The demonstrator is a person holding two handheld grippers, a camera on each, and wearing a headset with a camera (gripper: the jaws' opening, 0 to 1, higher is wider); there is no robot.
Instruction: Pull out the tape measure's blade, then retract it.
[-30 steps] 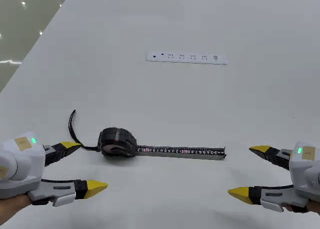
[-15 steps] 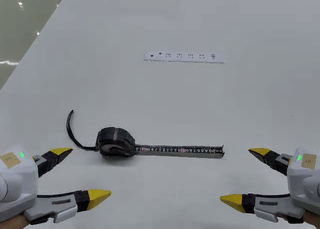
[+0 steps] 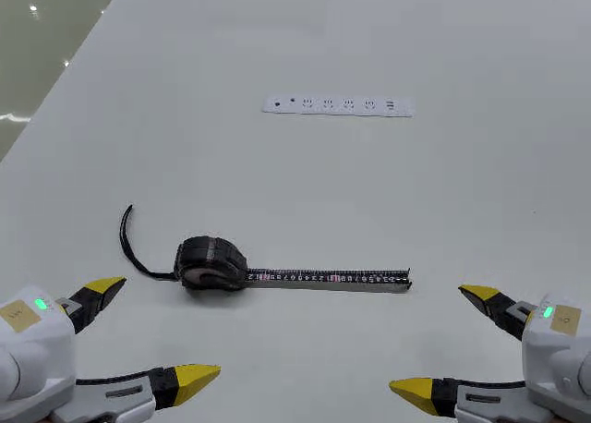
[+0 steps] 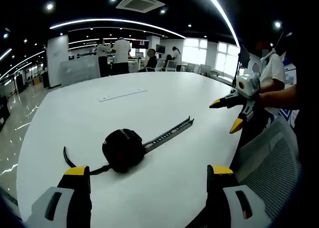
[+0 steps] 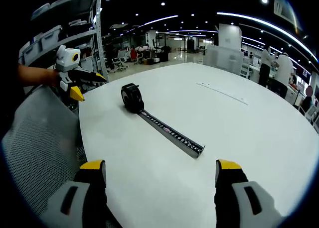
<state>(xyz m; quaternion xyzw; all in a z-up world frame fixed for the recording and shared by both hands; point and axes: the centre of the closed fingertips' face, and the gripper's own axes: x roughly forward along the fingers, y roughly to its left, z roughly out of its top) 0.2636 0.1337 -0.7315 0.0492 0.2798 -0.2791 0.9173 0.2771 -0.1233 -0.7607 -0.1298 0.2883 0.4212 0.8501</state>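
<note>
- We see the tape measure [image 3: 211,262] lying on the white bench [image 3: 277,183], close to its near edge and apart from both claws.
- Its blade [image 3: 328,277] lies pulled out flat, parallel to the near edge, with its tip on the right claw's side.
- A black strap [image 3: 129,247] curls off the case on the other side.
- Our left claw [image 3: 162,329] is released, jaws spread, grasping nothing.
- Our right claw [image 3: 436,339] is likewise released and empty.
- A white power strip [image 3: 337,105] lies farther in from the near edge.
</note>
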